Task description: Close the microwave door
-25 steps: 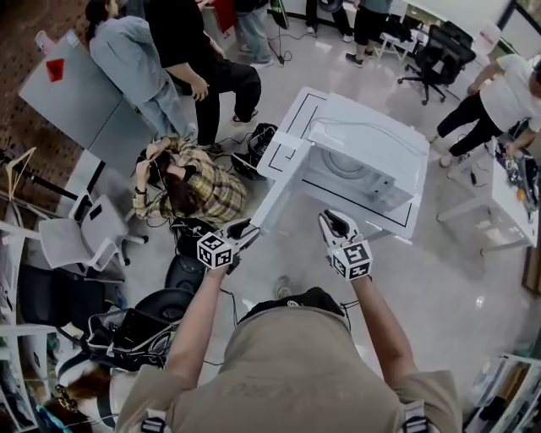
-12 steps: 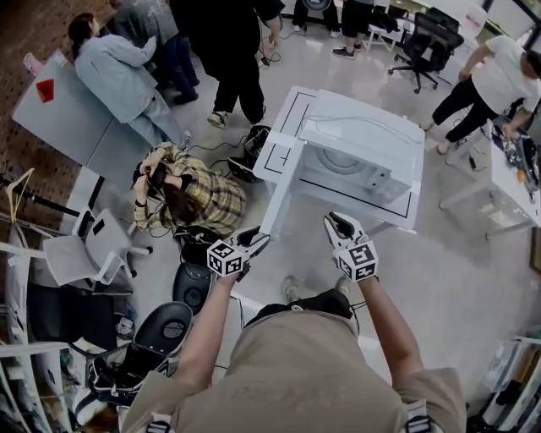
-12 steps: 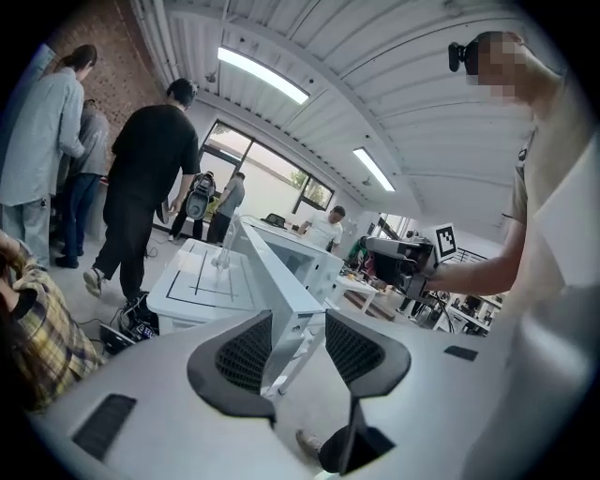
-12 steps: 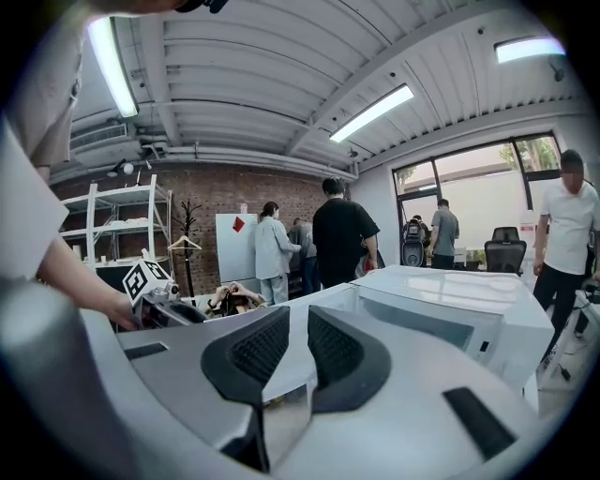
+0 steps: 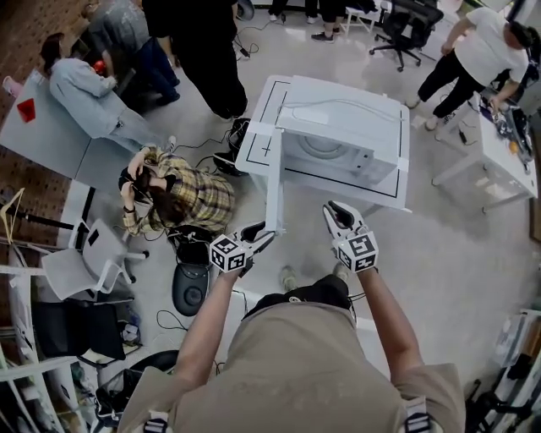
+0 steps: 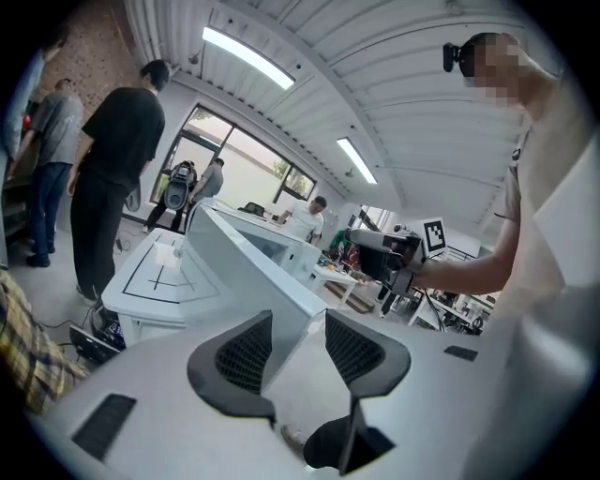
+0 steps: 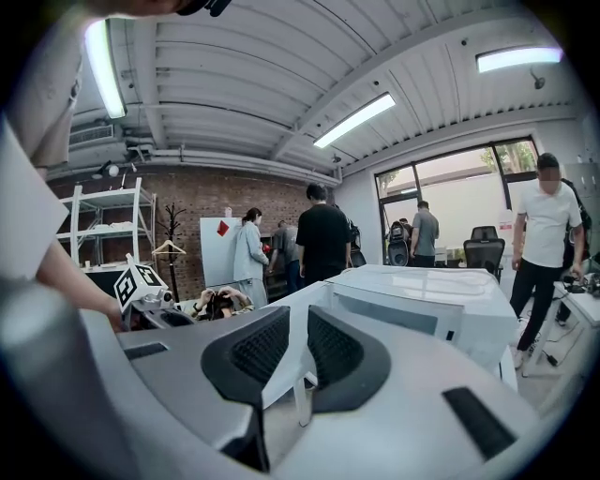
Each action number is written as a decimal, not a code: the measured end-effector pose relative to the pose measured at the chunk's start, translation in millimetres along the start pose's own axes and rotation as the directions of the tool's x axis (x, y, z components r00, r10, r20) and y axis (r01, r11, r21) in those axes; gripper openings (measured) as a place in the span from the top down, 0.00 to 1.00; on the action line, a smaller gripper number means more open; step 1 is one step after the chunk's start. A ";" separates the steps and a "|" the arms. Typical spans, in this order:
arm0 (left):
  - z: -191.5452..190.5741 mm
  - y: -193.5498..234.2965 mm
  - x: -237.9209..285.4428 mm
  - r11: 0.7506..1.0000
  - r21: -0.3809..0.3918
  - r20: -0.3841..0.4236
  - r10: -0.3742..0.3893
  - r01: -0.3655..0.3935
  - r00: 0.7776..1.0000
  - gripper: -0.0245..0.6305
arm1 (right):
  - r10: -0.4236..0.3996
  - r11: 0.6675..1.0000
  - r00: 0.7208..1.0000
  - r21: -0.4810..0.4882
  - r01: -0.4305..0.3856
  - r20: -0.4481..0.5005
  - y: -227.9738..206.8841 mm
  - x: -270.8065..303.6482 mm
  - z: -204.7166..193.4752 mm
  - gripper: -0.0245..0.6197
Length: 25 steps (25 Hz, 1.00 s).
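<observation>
Since a second ago the head view has swung round. The microwave point(image 5: 338, 127) now faces squarely toward 6 o'clock, and its open door point(image 5: 275, 190) runs straight down the frame rather than slanting toward 7 o'clock.

Nearest, both forearms reach toward 12 o'clock. The left gripper point(image 5: 264, 233) lies at the door's free end, its tips right at the door's left face. In the left gripper view its fingers point(image 6: 246, 352) stand apart and the door's edge shows in the gap. Clear space remains beside the right-hand finger, so nothing is clamped. The right gripper point(image 5: 334, 209) hangs at about 3 o'clock from the left one, apart from the door and short of the microwave's front. Its fingers point(image 7: 337, 356) are drawn almost together and hold nothing.

Beyond them the door stands roughly square to the oven front, hinged at the front's left end. The microwave sits on a white tabletop point(image 5: 264, 148) marked with black lines.

At 9 o'clock from the door, a person in a plaid shirt point(image 5: 182, 194) crouches on the floor. A person in black point(image 5: 207, 59) stands toward 11 o'clock, and an office chair point(image 5: 410, 25) stands at 1 o'clock.
</observation>
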<state>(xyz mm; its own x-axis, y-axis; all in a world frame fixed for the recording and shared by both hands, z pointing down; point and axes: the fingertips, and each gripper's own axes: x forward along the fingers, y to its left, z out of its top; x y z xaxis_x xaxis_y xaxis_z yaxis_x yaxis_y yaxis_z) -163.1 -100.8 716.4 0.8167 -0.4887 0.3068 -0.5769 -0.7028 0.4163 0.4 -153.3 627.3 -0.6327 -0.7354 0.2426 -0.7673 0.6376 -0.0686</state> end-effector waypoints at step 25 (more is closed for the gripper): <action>35.4 -66.1 178.6 0.991 0.011 -0.101 -0.129 0.130 0.987 0.70 | -0.159 0.986 0.987 0.041 0.160 -0.022 -137.9 -95.2 1.1 0.88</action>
<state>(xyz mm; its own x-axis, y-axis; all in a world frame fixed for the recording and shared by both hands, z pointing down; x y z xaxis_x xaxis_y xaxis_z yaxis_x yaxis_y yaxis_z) 21.2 -159.9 713.3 0.8787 -0.3394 0.3357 -0.4653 -0.7663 0.4430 166.3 -171.5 612.5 -0.5004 -0.8222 0.2715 -0.8621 0.5020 -0.0688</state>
